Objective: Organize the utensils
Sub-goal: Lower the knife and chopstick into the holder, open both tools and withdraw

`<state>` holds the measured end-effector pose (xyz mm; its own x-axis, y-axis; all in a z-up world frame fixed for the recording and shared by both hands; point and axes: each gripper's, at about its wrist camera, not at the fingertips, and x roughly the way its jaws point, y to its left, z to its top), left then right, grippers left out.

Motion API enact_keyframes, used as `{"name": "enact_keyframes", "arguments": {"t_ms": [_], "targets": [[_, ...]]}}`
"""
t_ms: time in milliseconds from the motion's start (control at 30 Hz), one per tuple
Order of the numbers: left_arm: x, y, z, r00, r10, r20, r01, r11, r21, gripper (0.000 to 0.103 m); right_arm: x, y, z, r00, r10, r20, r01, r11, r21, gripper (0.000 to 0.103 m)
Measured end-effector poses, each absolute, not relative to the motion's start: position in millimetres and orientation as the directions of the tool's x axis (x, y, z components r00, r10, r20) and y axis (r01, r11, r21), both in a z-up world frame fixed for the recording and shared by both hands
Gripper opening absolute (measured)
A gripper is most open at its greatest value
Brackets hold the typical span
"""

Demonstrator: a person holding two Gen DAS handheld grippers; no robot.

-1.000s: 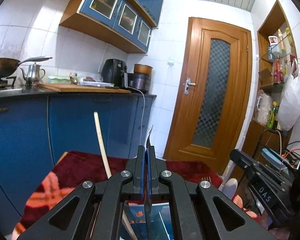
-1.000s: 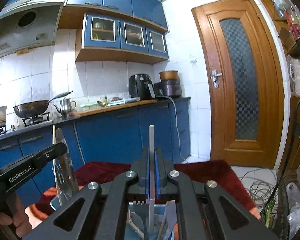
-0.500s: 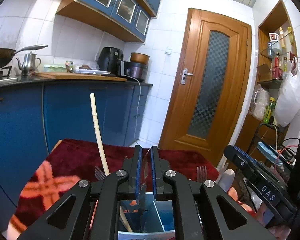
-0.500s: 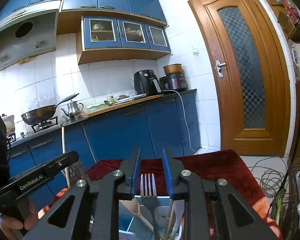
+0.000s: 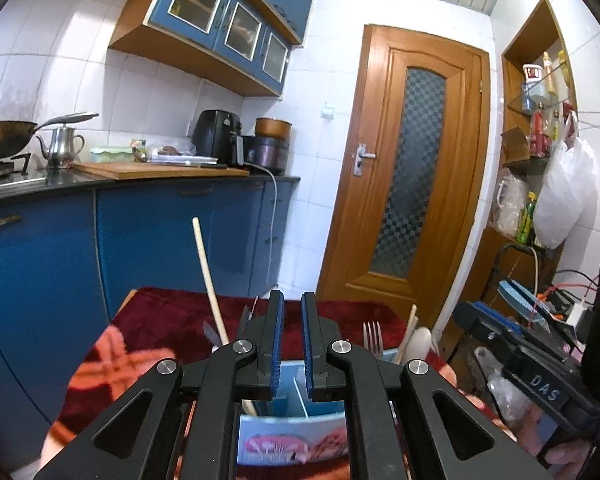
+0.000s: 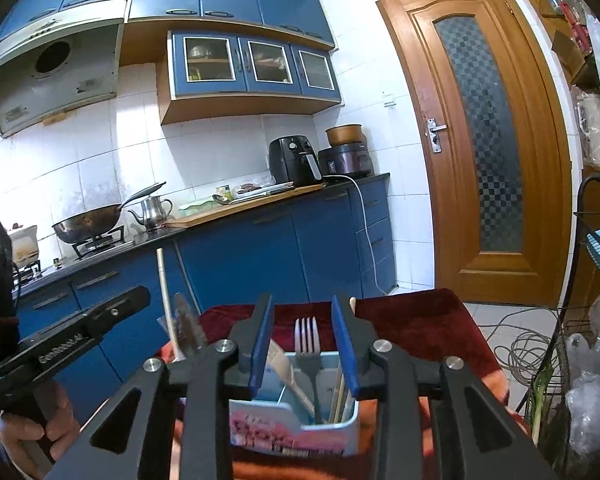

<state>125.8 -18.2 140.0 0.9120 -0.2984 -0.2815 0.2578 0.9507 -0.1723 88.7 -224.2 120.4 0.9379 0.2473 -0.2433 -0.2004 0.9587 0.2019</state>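
Just below my right gripper, whose empty jaws have just been opening, the fork may catch on withdrawal and tip the holder.

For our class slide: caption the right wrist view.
Open right gripper above a fork standing in the blue holder.
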Motion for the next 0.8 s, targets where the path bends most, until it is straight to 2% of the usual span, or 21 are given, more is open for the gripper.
{"name": "enact_keyframes", "arguments": {"t_ms": [100, 233, 467, 567, 800], "targets": [[115, -16, 140, 0.911, -0.286, -0.296, 0.247, 0.955, -0.162, 0.008, 70, -220, 123, 0.934, 0.260, -0.245, -0.214, 0.957, 0.198, 0.034], [96, -11, 141, 0.917, -0.274, -0.290, 0.239, 0.959, -0.150, 0.008, 47, -215, 127, 0.934, 0.269, -0.235, -0.228, 0.956, 0.188, 0.041], [57, -1, 138, 0.921, -0.249, -0.300, 0.217, 0.966, -0.137, 0.008, 6, -210, 128, 0.940, 0.256, -0.228, -0.222, 0.961, 0.162, 0.042], [44, 3, 134, 0.919, -0.237, -0.313, 0.205, 0.970, -0.132, 0.009, -10, -211, 123, 0.939, 0.255, -0.233, -0.220, 0.961, 0.166, 0.047], [18, 15, 109, 0.909, -0.224, -0.352, 0.182, 0.972, -0.148, 0.010, -34, -212, 101, 0.933, 0.239, -0.268, -0.204, 0.967, 0.154, 0.047]]}}
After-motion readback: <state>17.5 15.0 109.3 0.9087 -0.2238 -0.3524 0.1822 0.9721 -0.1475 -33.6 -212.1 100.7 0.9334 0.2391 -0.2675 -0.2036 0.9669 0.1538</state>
